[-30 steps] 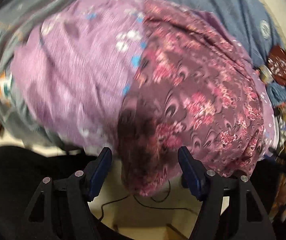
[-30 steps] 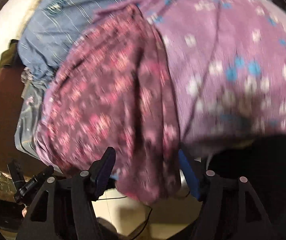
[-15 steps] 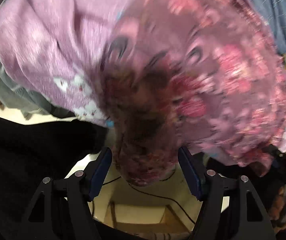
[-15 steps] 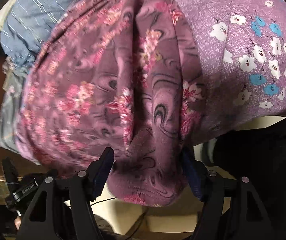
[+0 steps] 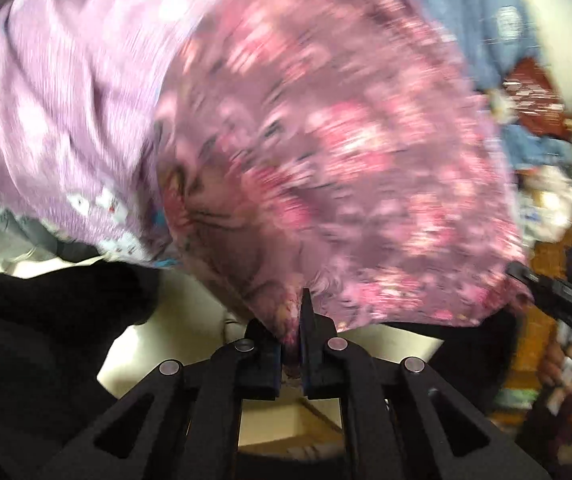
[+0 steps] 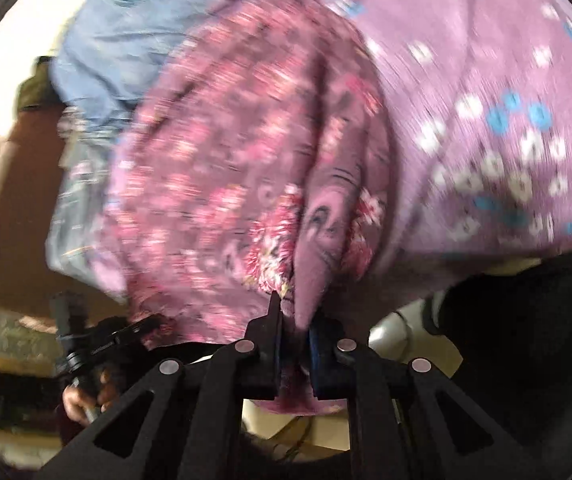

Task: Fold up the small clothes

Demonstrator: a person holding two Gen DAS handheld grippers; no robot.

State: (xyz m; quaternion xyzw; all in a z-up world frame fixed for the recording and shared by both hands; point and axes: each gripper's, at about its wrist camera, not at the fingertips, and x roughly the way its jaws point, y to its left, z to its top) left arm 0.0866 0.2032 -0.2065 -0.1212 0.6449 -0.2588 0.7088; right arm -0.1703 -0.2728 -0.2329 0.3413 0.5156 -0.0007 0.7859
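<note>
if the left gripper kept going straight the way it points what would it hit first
The left gripper is already shut on the dark floral garment, so it would push straight into that cloth; the lilac flowered fabric lies just left. The view is blurred and depth unclear.

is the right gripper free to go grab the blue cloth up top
Probably not yet: the right gripper is shut on the floral cloth, which also drapes between it and the blue cloth.

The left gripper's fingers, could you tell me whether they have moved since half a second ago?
Yes. The left gripper has closed: its fingers, then apart on either side of the dark floral garment, now pinch its hem.
</note>
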